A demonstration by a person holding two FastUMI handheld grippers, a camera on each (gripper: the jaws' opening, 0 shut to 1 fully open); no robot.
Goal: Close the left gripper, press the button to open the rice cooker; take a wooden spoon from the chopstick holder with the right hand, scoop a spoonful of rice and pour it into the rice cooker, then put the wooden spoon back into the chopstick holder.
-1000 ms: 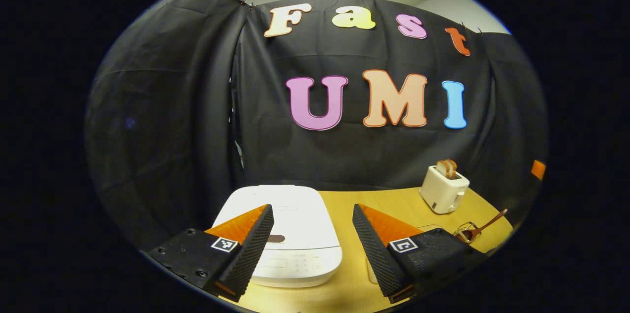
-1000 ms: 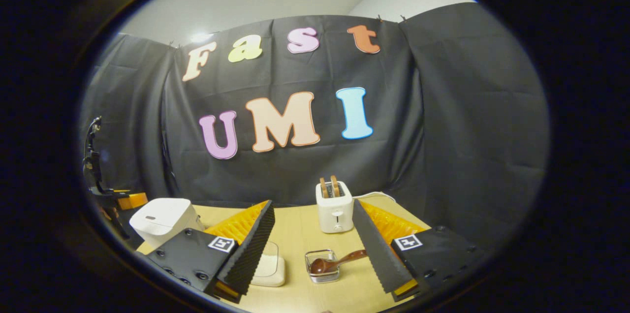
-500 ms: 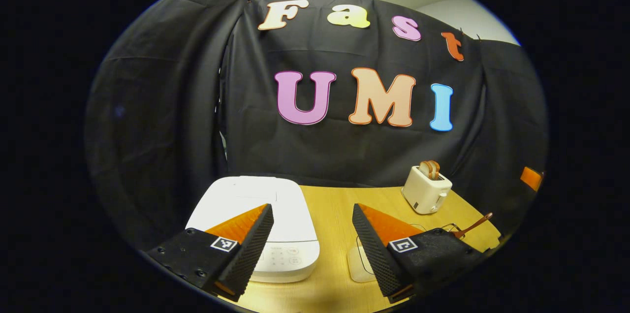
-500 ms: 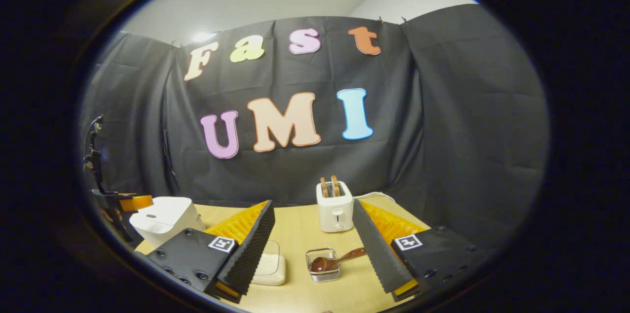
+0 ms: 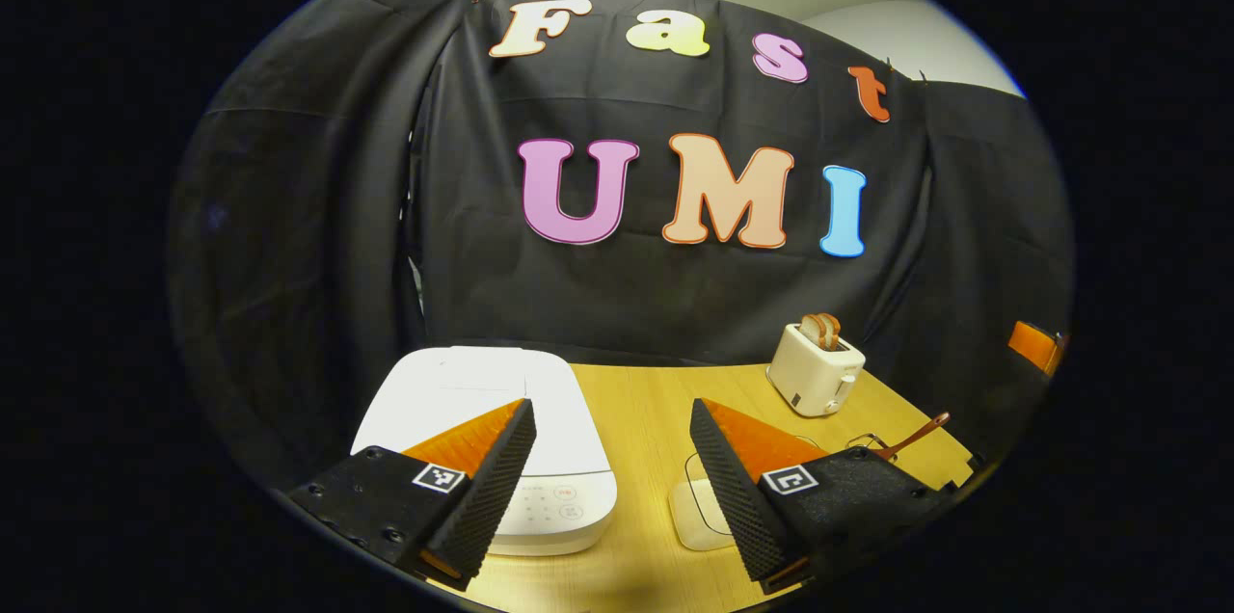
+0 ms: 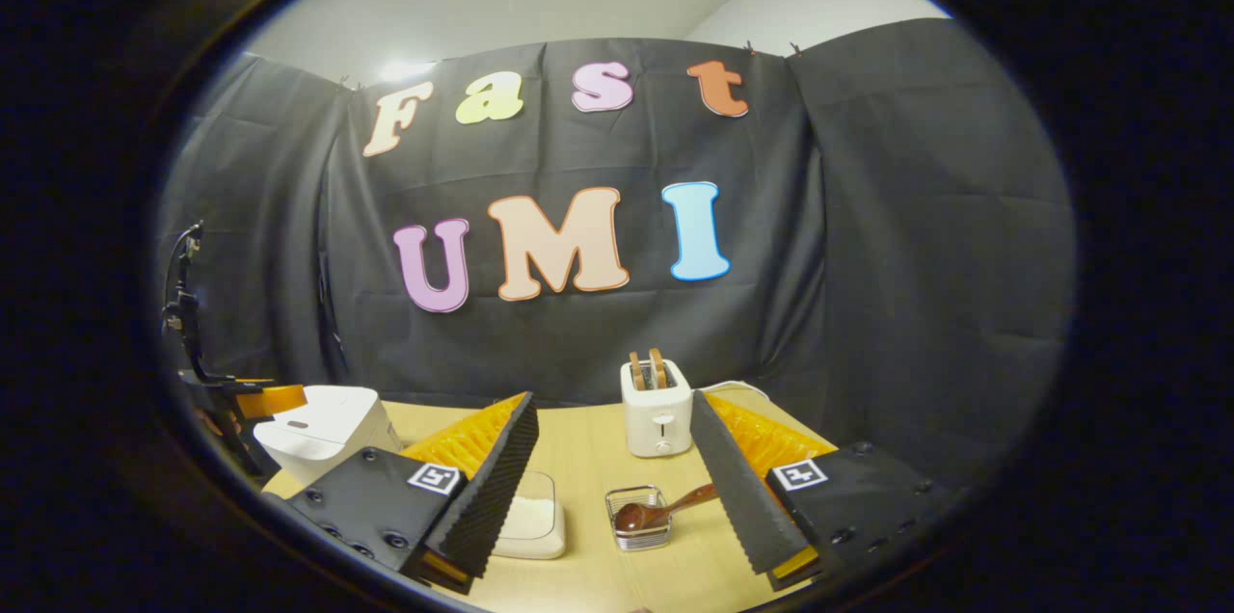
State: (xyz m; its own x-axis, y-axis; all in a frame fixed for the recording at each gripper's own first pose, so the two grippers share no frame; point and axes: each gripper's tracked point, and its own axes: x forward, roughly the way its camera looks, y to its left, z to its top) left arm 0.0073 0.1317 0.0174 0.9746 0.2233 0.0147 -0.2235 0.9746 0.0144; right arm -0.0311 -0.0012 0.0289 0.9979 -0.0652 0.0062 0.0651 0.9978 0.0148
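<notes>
Left gripper [image 5: 609, 488] — fingers apart — hovered beside the closed rice cooker [image 5: 482, 430] on the counter [image 5: 636, 401]. Right gripper [image 6: 611, 497] — fingers likewise apart — faced the wooden spoon [image 6: 660, 511] lying in its chopstick holder [image 6: 637, 532].

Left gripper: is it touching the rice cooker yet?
Cannot tell. In the left gripper view the open left gripper overlaps the rice cooker, lid shut, without showing contact or gap.

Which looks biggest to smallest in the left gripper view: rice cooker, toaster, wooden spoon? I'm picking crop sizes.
1. rice cooker, largest by far, though it sits nearest the camera and is partly hidden by the left gripper.
2. toaster.
3. wooden spoon, smallest; just a thin handle shows.
</notes>
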